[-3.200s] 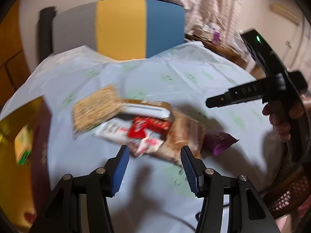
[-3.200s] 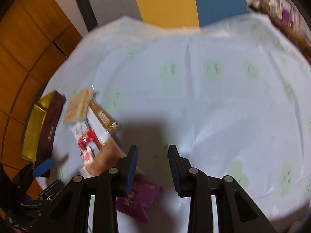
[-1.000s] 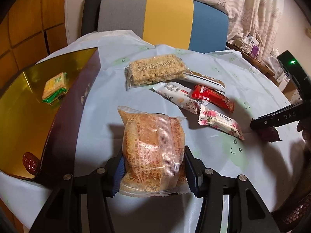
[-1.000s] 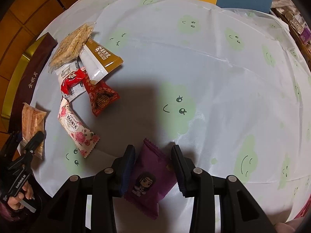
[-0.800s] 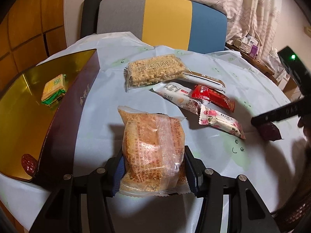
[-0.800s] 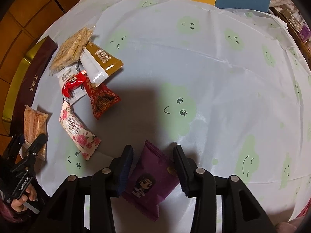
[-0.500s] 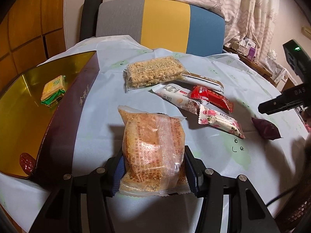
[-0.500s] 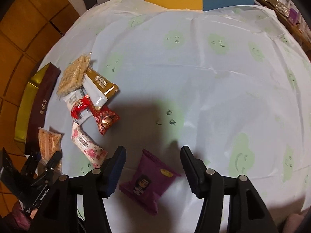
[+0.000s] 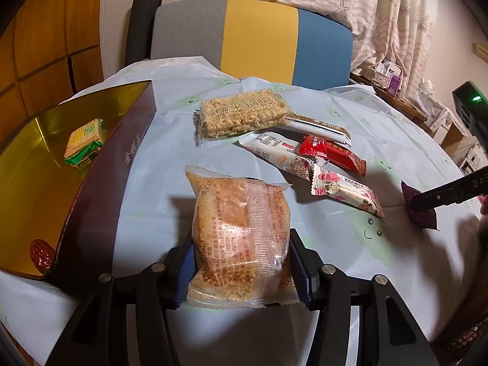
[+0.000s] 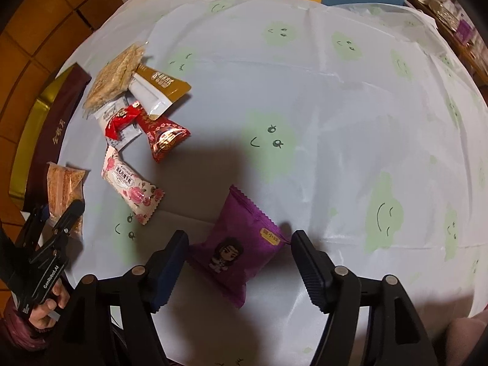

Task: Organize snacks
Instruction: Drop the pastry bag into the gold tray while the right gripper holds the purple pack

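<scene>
Left gripper (image 9: pixel 242 270) clamped on the clear-wrapped golden cake (image 9: pixel 241 238). Right gripper (image 10: pixel 239 262) opening, pads clear of the purple packet (image 10: pixel 241 247) lying between them

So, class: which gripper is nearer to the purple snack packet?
Right. The right gripper straddles the purple snack packet, jaws opening, pads clear of it. The left gripper sits across the table, clamped on the orange cake packet.

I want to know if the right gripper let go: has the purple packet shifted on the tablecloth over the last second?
Cannot tell. The purple packet lies on the tablecloth between the right gripper's opening jaws, pads clear of it; any shift against the printed faces could be camera motion.
</scene>
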The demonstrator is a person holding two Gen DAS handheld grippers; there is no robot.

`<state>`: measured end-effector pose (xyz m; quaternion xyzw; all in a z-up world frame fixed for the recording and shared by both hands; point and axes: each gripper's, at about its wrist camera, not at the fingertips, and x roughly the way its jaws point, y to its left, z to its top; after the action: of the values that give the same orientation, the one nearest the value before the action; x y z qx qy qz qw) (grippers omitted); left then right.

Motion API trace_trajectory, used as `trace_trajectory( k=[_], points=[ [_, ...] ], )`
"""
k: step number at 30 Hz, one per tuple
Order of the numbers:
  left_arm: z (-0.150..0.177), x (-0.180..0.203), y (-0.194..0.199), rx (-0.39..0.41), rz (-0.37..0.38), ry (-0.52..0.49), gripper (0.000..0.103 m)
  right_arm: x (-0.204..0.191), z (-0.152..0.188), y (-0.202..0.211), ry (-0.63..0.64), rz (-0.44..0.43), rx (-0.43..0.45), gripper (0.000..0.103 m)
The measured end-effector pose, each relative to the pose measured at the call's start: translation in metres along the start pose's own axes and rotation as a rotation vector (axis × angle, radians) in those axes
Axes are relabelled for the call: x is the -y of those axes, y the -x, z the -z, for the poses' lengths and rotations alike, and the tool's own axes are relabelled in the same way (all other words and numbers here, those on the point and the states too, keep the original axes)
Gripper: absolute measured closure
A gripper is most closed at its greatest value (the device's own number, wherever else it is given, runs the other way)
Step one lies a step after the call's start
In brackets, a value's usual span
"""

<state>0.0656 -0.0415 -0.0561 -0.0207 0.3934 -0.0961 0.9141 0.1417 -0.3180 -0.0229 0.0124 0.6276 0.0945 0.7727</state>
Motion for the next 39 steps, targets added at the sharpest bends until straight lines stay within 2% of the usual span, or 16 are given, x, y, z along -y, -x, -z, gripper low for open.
trace_trajectory(
  k=[8, 11, 15, 16, 17, 21, 23, 28, 30, 32, 36, 39],
  points=[
    [0.0, 0.0, 0.0, 0.004, 0.001, 0.003, 0.047, 0.021, 0.006, 0.009, -0.089, 0.03, 0.034, 0.031],
    [0.001, 0.0, -0.001, 0.008, 0.002, 0.003, 0.047, 0.029, 0.008, 0.018, -0.114, 0.011, 0.056, 0.028],
    [0.001, 0.0, -0.001, 0.01, 0.001, 0.001, 0.047, 0.032, 0.021, 0.018, -0.114, 0.032, 0.027, 0.028],
    [0.001, 0.0, -0.001, 0.01, -0.002, -0.004, 0.047, 0.032, 0.024, 0.015, -0.112, 0.047, 0.02, 0.04],
    [0.0, 0.001, -0.001, 0.011, -0.007, -0.011, 0.047, 0.031, 0.025, 0.012, -0.104, 0.055, 0.018, 0.067],
    [-0.002, 0.001, 0.0, 0.009, -0.006, -0.011, 0.049, 0.026, 0.026, 0.009, -0.059, 0.116, 0.039, 0.067],
    [-0.005, -0.001, 0.004, 0.009, 0.018, -0.001, 0.049, 0.018, 0.026, 0.005, -0.015, 0.154, 0.046, 0.067],
    [-0.019, -0.005, 0.025, 0.066, 0.055, 0.03, 0.049, 0.018, 0.027, 0.004, -0.019, 0.151, 0.044, 0.065],
    [-0.027, -0.012, 0.036, 0.092, 0.065, 0.06, 0.049, 0.019, 0.027, 0.003, -0.015, 0.156, 0.044, 0.065],
    [-0.039, -0.029, 0.047, 0.116, 0.082, 0.134, 0.049, 0.019, 0.028, 0.003, -0.009, 0.162, 0.045, 0.065],
    [-0.059, -0.069, 0.058, 0.119, 0.069, 0.287, 0.049, 0.018, 0.029, -0.001, -0.004, 0.167, 0.047, 0.065],
    [-0.066, -0.11, 0.061, 0.112, 0.011, 0.414, 0.049, -0.004, 0.02, -0.021, 0.012, 0.183, 0.05, 0.065]
  ],
)
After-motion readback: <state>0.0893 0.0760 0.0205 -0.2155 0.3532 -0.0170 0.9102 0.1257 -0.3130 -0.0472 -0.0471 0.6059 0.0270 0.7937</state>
